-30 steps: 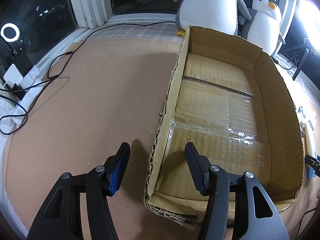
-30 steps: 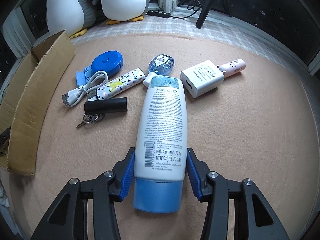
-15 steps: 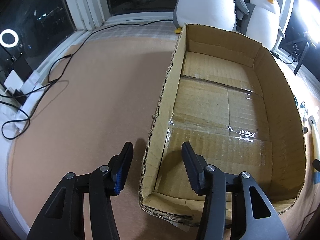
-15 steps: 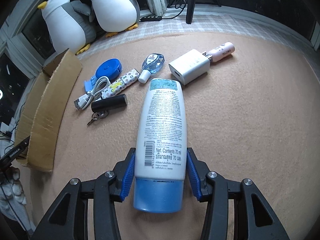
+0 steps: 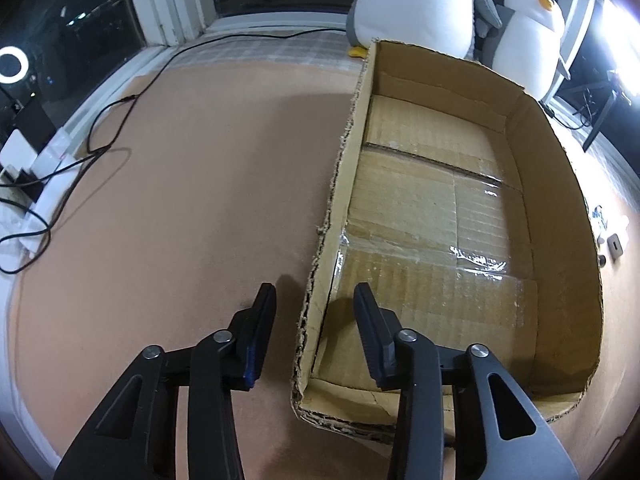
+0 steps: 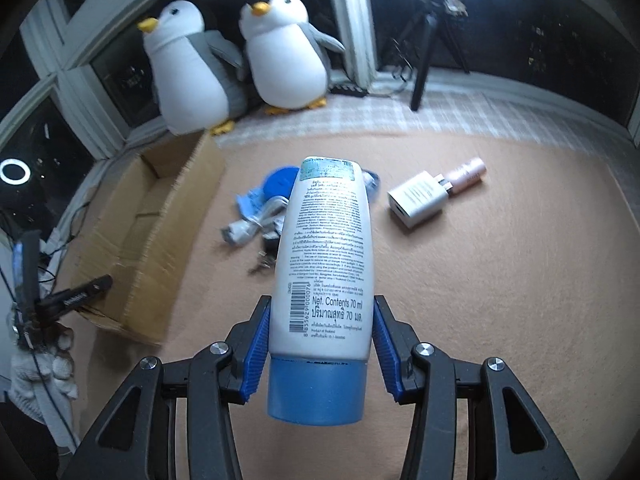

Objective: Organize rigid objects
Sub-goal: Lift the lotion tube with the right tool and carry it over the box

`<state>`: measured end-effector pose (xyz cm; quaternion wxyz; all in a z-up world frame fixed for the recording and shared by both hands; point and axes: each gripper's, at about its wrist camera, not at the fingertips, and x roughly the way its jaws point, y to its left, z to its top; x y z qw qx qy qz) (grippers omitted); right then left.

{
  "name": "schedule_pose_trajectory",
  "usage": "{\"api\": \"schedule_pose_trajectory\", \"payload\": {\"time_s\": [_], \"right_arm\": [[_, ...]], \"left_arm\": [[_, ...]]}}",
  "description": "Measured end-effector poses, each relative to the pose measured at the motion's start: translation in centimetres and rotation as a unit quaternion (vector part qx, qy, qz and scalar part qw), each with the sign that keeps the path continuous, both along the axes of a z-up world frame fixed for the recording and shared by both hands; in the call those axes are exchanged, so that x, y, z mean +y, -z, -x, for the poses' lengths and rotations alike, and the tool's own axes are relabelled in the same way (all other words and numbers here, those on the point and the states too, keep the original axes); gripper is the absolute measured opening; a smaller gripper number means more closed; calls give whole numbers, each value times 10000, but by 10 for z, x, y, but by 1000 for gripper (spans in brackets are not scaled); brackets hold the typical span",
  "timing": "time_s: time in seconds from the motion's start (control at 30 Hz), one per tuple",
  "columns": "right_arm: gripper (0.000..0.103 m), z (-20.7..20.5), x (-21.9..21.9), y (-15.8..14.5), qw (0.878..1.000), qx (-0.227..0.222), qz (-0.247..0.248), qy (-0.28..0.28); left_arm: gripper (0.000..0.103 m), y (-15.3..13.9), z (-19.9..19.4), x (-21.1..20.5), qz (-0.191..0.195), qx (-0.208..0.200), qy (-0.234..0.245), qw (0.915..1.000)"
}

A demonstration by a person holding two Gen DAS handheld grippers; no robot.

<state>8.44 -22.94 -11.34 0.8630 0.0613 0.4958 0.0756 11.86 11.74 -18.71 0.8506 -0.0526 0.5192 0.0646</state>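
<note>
White plastic lotion bottle with a blue cap [image 6: 322, 276], flattened oval in section, smooth, printed label facing the camera, is clamped at its lower body between the blue ribbed pads of the right gripper [image 6: 321, 334]; it is held clear of the tan felt-like mat [image 6: 500, 288], cap end toward the camera. Behind the bottle, partly hidden by it, lies a blurred cluster: a round blue tape measure [image 6: 280, 180], a coiled white cable [image 6: 256, 220], some small dark pieces (too blurred to tell). To the right, in the open, a white boxy plug charger [image 6: 418, 200] lies with a pale pink tube [image 6: 466, 172] touching its prong end. To the left stands a shallow brown corrugated cardboard box [image 5: 448, 216] with ragged cut rims and glossy tape across its floor seams. The left gripper [image 5: 314, 312] straddles the box's near left wall, one finger outside over the mat, one inside; its jaws have just been closing, but the pads do not yet press on the cardboard. Beyond the box sit two white-and-grey plush penguins [image 6: 236, 60] against the window frame. Black cables [image 5: 80, 168] trail over the mat's left edge.
</note>
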Motion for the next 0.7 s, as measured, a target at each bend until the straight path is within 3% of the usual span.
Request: {"api": "schedule_pose_trajectory", "payload": {"time_s": [0.2,0.7], "right_arm": [[44,2,44,-24,9993,-292,-2,-247],[44,-11,177,-16,9956,-302,218,-858]], "left_arm": [[28,1,-1,1,201,8,91,9998],[23,0,0,1,239,-138,536,9982]]}}
